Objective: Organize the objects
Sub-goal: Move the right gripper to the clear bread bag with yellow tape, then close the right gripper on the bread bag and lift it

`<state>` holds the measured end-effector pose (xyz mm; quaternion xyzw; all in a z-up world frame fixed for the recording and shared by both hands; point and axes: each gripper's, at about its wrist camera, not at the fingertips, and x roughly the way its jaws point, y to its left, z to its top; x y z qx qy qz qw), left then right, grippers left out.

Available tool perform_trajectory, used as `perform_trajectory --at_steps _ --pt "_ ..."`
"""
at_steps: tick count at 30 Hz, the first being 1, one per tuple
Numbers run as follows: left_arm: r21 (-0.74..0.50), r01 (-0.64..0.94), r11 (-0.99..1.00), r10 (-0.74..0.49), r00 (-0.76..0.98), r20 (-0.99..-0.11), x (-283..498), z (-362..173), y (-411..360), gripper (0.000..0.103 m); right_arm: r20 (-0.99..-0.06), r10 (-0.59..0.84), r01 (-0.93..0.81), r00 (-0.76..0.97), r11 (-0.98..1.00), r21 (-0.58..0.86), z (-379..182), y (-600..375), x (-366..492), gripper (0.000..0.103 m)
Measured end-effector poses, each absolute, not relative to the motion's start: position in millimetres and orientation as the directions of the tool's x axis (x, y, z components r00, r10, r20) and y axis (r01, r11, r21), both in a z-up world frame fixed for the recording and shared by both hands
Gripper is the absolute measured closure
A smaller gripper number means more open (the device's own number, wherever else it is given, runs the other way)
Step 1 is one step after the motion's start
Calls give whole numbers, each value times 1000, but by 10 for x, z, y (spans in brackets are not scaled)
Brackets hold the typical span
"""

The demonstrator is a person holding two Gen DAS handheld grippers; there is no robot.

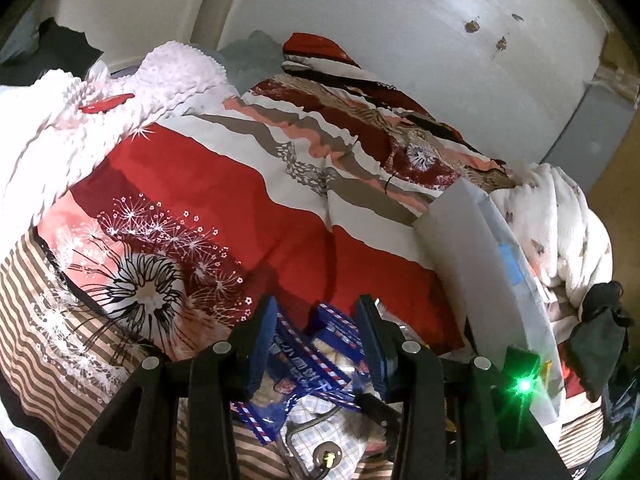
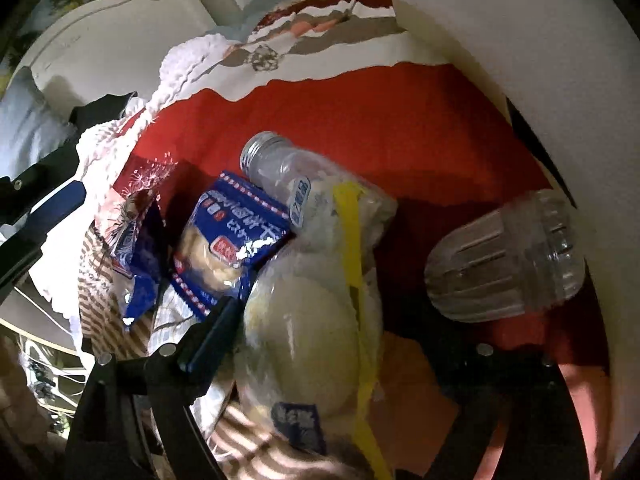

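Note:
My left gripper (image 1: 318, 322) has its blue-padded jaws apart around a blue snack packet (image 1: 316, 364) with white-red edging, lying on the red patterned bedspread (image 1: 224, 184). In the right wrist view the same blue packet (image 2: 236, 236) lies beside a second blue packet (image 2: 138, 268), with a clear plastic bottle (image 2: 276, 164) behind them. My right gripper (image 2: 304, 332) is closed on a clear bag of pale buns (image 2: 308, 340) with a yellow strip. Only its left finger (image 2: 212, 328) shows; the bag hides the other. A ribbed clear jar (image 2: 508, 256) lies to the right.
A white foam board (image 1: 476, 256) leans at the right of the bed next to a heap of white bedding (image 1: 556, 216). A white knobbly blanket (image 1: 120, 96) lies at the far left. A white wall (image 1: 400, 20) is behind the bed.

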<state>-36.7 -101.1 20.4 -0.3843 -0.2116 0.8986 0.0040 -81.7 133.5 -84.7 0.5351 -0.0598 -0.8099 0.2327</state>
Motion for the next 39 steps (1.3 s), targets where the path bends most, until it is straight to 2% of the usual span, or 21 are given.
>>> perform_trajectory --at_steps 6,10,12,13,14,23,28,35,39 --pt "-346 133 -929 157 -704 -692 -368 234 -912 64 -896 -359 293 -262 -914 281 -833 1203 -858 15" --pt "-326 100 -940 156 -724 -672 -346 297 -856 64 -899 -355 283 -257 -917 282 -827 1194 -862 16" --pt "-319 89 -944 155 -731 -665 -334 320 -846 64 -893 -357 280 -275 -918 281 -787 1214 -828 29" --pt "-313 87 -946 152 -732 -664 -331 331 -842 64 -885 -375 284 -277 -911 298 -756 1212 -809 42" --pt "-311 89 -946 149 -733 -664 -330 333 -847 64 -878 -392 289 -276 -905 313 -727 1218 -785 46" --pt "-320 101 -942 147 -732 -666 -337 324 -891 64 -869 -403 244 -288 -908 340 -549 1313 -710 51" --pt "-299 78 -951 146 -738 -659 -332 348 -824 64 -814 -452 228 -365 -891 392 -273 1489 -642 51" --pt "-252 30 -967 142 -759 -635 -299 426 -673 64 -688 -557 275 -466 -830 485 69 1669 -535 51" --pt "-237 -26 -971 168 -779 -604 -277 504 -542 64 -597 -519 289 -612 -849 442 395 1781 -399 51"
